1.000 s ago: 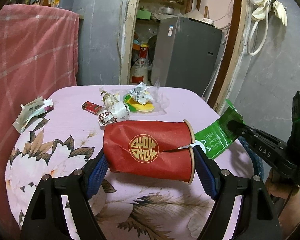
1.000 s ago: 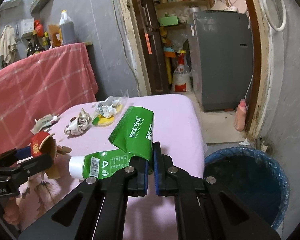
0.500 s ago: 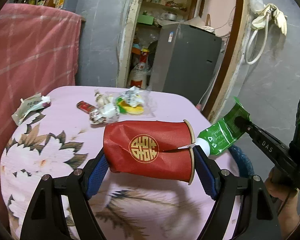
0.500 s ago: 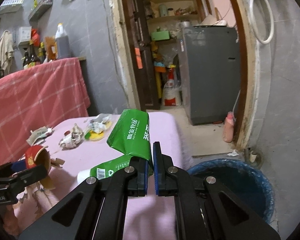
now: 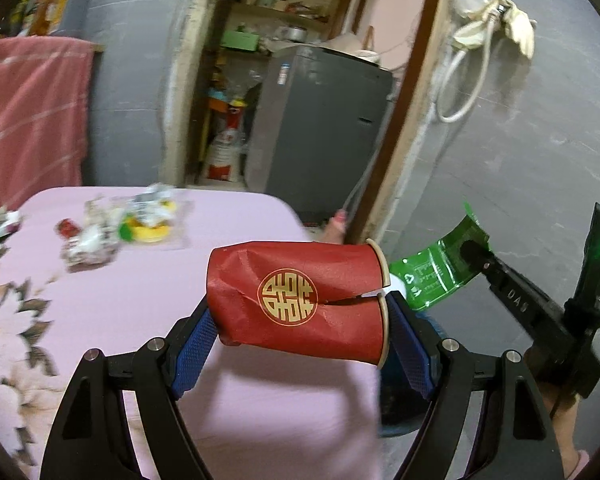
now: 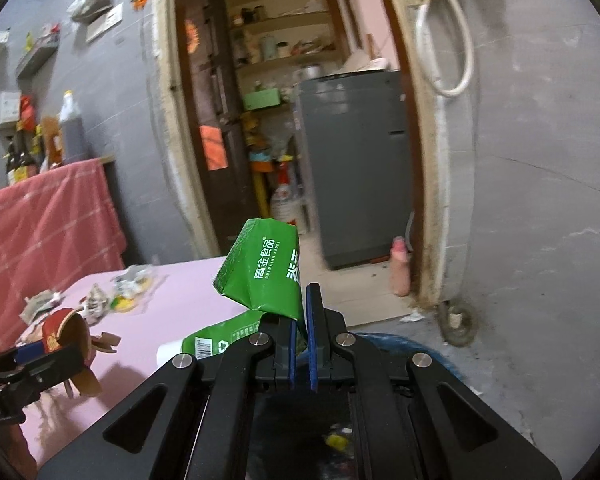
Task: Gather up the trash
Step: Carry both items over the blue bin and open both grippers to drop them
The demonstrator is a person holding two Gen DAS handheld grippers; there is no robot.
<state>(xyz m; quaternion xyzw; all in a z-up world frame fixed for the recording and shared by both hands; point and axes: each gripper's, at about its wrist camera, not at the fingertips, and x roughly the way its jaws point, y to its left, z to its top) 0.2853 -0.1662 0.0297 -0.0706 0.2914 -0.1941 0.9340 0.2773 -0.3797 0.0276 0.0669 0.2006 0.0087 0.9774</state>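
My left gripper [image 5: 300, 312] is shut on a crushed red paper cup [image 5: 296, 296] with a gold emblem, held sideways over the right edge of the pink table [image 5: 148, 312]. The cup [image 6: 66, 330] also shows at the lower left of the right wrist view. My right gripper [image 6: 302, 308] is shut on a green food pouch [image 6: 262, 268] with a white end, which hangs above the table's corner. That pouch [image 5: 444, 268] and the right gripper [image 5: 474, 250] appear at the right of the left wrist view. A blue-rimmed trash bin [image 6: 424, 350] sits on the floor just beneath.
More wrappers and scraps [image 5: 116, 230] lie at the far side of the table. A red checked cloth [image 6: 40, 220] hangs at the left. A doorway with a grey appliance [image 6: 356, 160] lies ahead, and a pink bottle [image 6: 400, 266] stands by the door frame.
Both grippers have swung rightward and a little upward, carrying the cup and the pouch from over the table toward its right edge and the bin. Neither grip changed.
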